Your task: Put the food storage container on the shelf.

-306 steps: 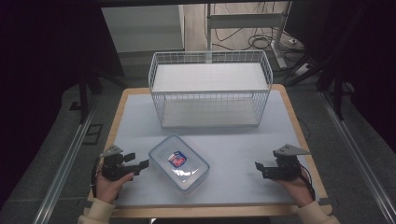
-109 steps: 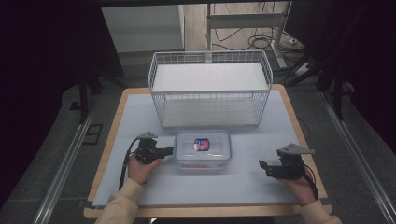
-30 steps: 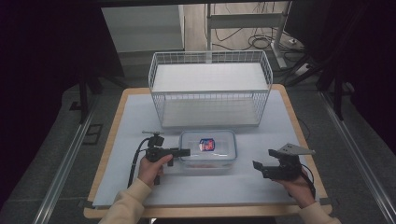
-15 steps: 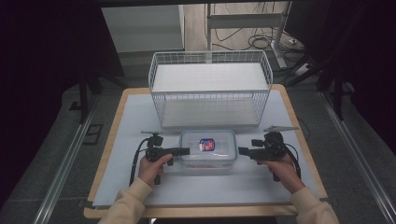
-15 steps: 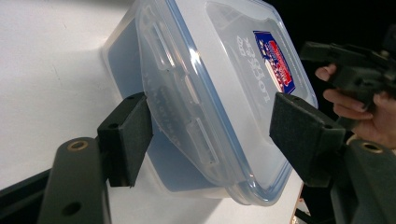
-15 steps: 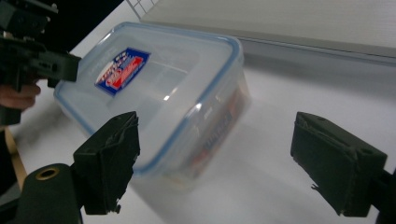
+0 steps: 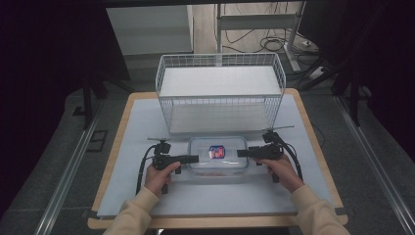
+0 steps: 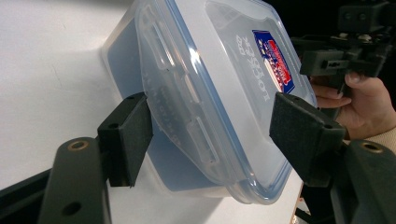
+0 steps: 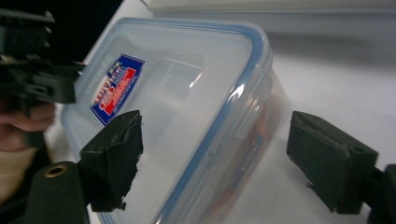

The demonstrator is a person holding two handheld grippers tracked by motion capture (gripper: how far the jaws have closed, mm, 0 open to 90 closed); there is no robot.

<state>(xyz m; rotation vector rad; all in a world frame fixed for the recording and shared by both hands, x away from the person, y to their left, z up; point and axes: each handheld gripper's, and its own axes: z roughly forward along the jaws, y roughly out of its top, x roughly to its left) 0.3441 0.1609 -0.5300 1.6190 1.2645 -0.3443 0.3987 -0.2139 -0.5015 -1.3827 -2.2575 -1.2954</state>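
Your clear lidded container [image 7: 218, 157] sits on the table [image 7: 147, 117] just in front of the wire basket [image 7: 220, 93], long axis running side to side. Left gripper [image 7: 194, 158] and right gripper [image 7: 242, 153] each straddle a short end, jaws spread; the right's were just closing. Your gripper views show the latch flaps [image 8: 177, 109].
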